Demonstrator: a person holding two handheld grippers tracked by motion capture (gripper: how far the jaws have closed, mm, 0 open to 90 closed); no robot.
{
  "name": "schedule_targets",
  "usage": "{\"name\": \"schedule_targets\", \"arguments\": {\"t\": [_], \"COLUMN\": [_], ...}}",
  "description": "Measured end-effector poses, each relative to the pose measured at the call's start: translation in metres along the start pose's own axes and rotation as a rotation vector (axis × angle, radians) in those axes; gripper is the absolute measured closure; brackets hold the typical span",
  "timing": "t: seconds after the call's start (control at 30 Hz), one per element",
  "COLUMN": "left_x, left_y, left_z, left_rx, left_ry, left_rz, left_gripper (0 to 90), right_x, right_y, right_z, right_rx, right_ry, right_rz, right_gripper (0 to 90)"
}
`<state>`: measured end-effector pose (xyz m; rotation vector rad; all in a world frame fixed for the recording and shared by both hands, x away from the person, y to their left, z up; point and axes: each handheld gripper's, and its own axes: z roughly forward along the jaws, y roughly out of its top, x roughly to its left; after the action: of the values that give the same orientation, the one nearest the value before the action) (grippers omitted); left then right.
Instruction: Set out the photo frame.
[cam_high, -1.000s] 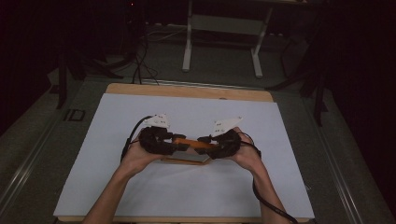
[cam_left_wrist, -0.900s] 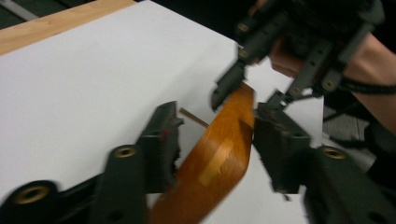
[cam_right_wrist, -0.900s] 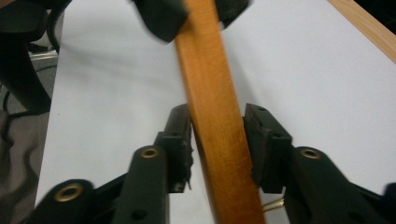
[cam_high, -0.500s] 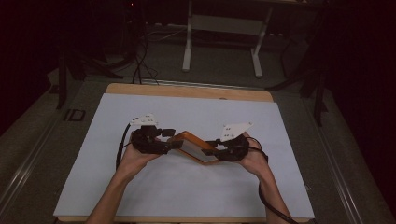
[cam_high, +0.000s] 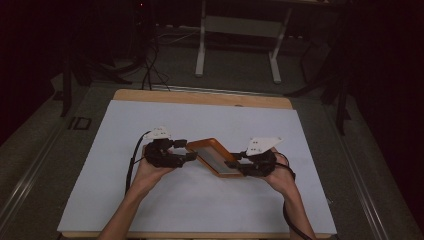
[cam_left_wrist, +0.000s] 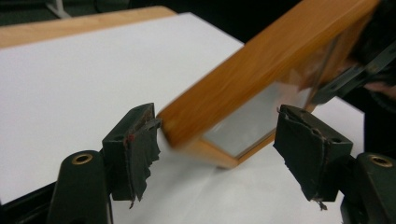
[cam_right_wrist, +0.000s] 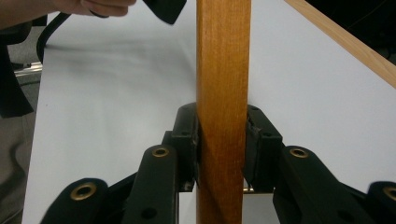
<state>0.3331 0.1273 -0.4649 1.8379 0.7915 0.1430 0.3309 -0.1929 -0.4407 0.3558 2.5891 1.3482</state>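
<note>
- The frame, a flat wooden one with a pale panel, sits near the middle of the white sheet that covers the desk, lying slantwise between the two hands.
- A second ago both hand-held grippers held it close together in one line; now they stand farther apart, and the frame runs from 10 o'clock to 4 o'clock between them.
- The left hand-held gripper, at the frame's 9 o'clock, has just been opening its jaws. In the left gripper view the pads stand wide: the frame's corner lies between them, close to the left pad, with a clear gap to the right pad. It has let go.
- The right hand-held gripper, at the frame's 4 o'clock end, is clamped on the frame. In the right gripper view the wooden edge rises straight between its jaws, both pads pressed against it.
- The frame now hangs on the right hand alone, one end tilted up.
- My reading: a handover from left to right is done, and the right hand is free to turn or set the frame down.
</note>
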Motion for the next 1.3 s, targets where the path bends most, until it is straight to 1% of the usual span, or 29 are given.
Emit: {"name": "schedule_targets", "arguments": {"t": [0.07,0.13,0.2,0.27,0.37,0.47,0.53,0.57,0.63,0.73,0.8,0.9,0.97,1.07,1.17,1.27,1.3], "left_x": [0.001,0.002,0.002,0.001,0.000,-0.001,-0.002,-0.003,-0.006,-0.008,-0.009,-0.009,-0.008,-0.009,-0.012,-0.015,-0.017], "left_y": [-0.004,-0.009,-0.013,-0.016,-0.018,-0.018,-0.016,-0.015,-0.014,-0.012,-0.012,-0.011,-0.010,-0.010,-0.010,-0.008,-0.007], "left_z": [0.006,0.012,0.018,0.023,0.029,0.034,0.039,0.042,0.047,0.055,0.059,0.063,0.066,0.071,0.076,0.081,0.082], "left_rx": [0.017,0.016,0.026,0.036,0.035,0.031,0.037,0.038,0.037,0.054,0.056,0.055,0.063,0.078,0.093,0.113,0.119], "left_ry": [0.006,0.017,0.015,0.011,0.000,-0.012,-0.027,-0.028,-0.046,-0.048,-0.052,-0.065,-0.081,-0.086,-0.096,-0.096,-0.097], "left_rz": [0.000,0.002,0.005,0.013,0.017,0.014,0.021,0.029,0.032,0.040,0.038,0.039,0.036,0.048,0.064,0.068,0.072], "left_gripper": [29.6,29.6,29.8,29.7,29.6,29.6,29.4,28.7,28.6,28.6,28.8,28.9,28.9,28.9,31.3,36.5,40.0], "right_x": [0.001,0.002,0.003,0.003,0.004,0.005,0.005,0.004,0.003,0.003,0.002,0.001,0.000,-0.001,-0.002,-0.004,-0.005], "right_y": [-0.004,-0.007,-0.011,-0.013,-0.016,-0.018,-0.019,-0.020,-0.020,-0.021,-0.021,-0.022,-0.024,-0.026,-0.027,-0.028,-0.029], "right_z": [-0.003,-0.006,-0.008,-0.010,-0.013,-0.015,-0.016,-0.016,-0.016,-0.016,-0.016,-0.017,-0.018,-0.019,-0.020,-0.020,-0.020], "right_rx": [-0.006,-0.008,-0.014,-0.007,-0.004,-0.003,0.000,-0.003,-0.004,-0.004,-0.005,-0.007,-0.009,-0.010,-0.009,-0.007,-0.006], "right_ry": [-0.005,-0.011,-0.017,-0.022,-0.029,-0.033,-0.036,-0.035,-0.034,-0.034,-0.034,-0.038,-0.040,-0.042,-0.047,-0.060,-0.069], "right_rz": [0.003,0.004,0.004,0.002,0.002,0.004,0.005,0.005,0.003,0.008,0.009,0.009,0.015,0.018,0.026,0.046,0.054], "right_gripper": [69.2,69.2,69.1,69.2,69.1,69.1,69.1,69.0,69.0,69.0,69.0,68.9,68.9,68.8,68.6,68.4,68.2]}}
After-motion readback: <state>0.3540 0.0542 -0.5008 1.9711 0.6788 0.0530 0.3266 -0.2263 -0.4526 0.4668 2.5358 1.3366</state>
